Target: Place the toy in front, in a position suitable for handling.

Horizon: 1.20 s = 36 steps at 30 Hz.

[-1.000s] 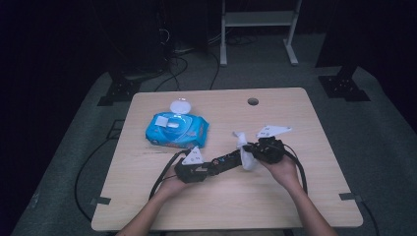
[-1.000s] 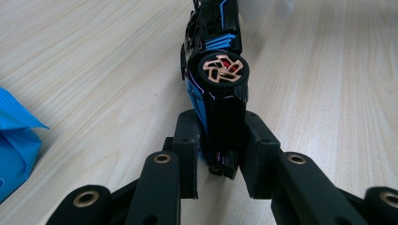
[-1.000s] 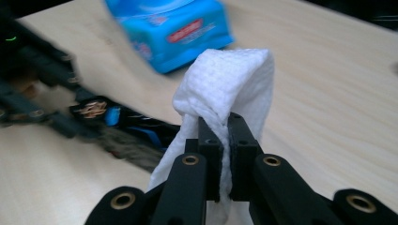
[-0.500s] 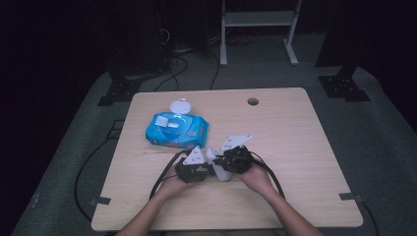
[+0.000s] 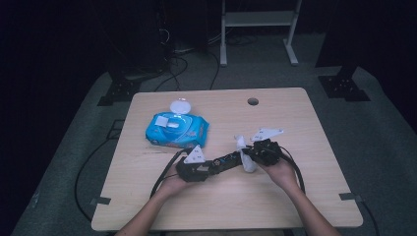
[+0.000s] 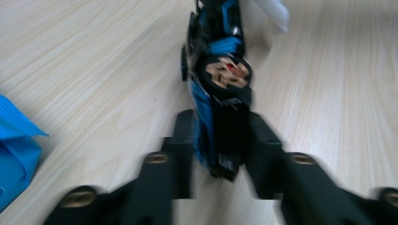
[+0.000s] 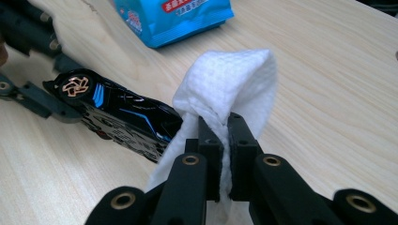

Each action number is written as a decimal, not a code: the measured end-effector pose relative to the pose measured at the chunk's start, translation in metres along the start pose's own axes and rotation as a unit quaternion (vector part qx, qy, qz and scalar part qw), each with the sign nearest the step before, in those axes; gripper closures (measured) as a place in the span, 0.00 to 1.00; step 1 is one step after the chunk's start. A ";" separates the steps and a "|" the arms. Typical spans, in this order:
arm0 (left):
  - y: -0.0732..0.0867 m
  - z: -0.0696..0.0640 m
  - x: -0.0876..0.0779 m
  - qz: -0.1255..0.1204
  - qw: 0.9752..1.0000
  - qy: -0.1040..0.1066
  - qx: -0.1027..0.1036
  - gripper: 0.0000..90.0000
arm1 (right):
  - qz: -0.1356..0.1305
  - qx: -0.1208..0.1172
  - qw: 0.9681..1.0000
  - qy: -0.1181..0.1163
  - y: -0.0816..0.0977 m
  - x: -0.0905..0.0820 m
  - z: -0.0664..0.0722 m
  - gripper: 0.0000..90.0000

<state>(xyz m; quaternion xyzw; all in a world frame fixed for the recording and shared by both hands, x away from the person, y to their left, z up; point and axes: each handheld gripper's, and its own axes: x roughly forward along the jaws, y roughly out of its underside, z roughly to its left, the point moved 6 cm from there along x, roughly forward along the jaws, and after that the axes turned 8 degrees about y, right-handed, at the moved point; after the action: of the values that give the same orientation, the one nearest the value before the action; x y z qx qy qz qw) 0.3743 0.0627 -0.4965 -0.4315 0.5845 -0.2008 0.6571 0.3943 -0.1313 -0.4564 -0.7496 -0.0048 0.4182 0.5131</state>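
While the pale wooden table [image 5: 305, 196] carries the whole job, the blue pack of wet wipes [image 5: 176, 130] lies toward its far left with its round lid flipped up, presumably so a sheet could be drawn out. Nearer the person, the left gripper [image 6: 219, 154] brackets the tail of a black and blue toy car [image 7: 119, 116] lying on its side on the wood. Its jaws have just been opening, and the car sits between them with gaps showing at both pads, so the hold looks slackened rather than firm. At the car's other end, the right gripper [image 7: 219, 154] is clenched on a folded white wipe [image 7: 230, 79], which touches the car, seemingly so the cloth can rub it clean.
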 end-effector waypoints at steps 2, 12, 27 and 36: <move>-0.003 0.003 0.001 0.018 1.000 0.001 -0.011 0.38 | -0.001 -0.008 1.000 -0.003 -0.003 0.001 0.007 0.95; -0.016 0.002 0.004 0.077 0.997 0.007 0.012 0.63 | -0.025 -0.022 0.994 -0.106 -0.013 0.011 0.042 0.95; -0.012 0.005 -0.006 0.090 0.996 0.001 0.012 0.64 | -0.031 -0.024 0.997 -0.063 -0.013 0.014 0.033 0.96; -0.005 0.006 -0.015 0.096 0.995 0.003 0.012 0.64 | -0.037 0.003 0.997 -0.069 -0.014 0.015 0.036 0.96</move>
<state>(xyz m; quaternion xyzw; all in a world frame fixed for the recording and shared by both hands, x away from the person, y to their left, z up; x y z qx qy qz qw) 0.3775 0.0735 -0.4835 -0.3649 0.6225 -0.1452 0.6770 0.3877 -0.0904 -0.4591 -0.7167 -0.0671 0.4497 0.5287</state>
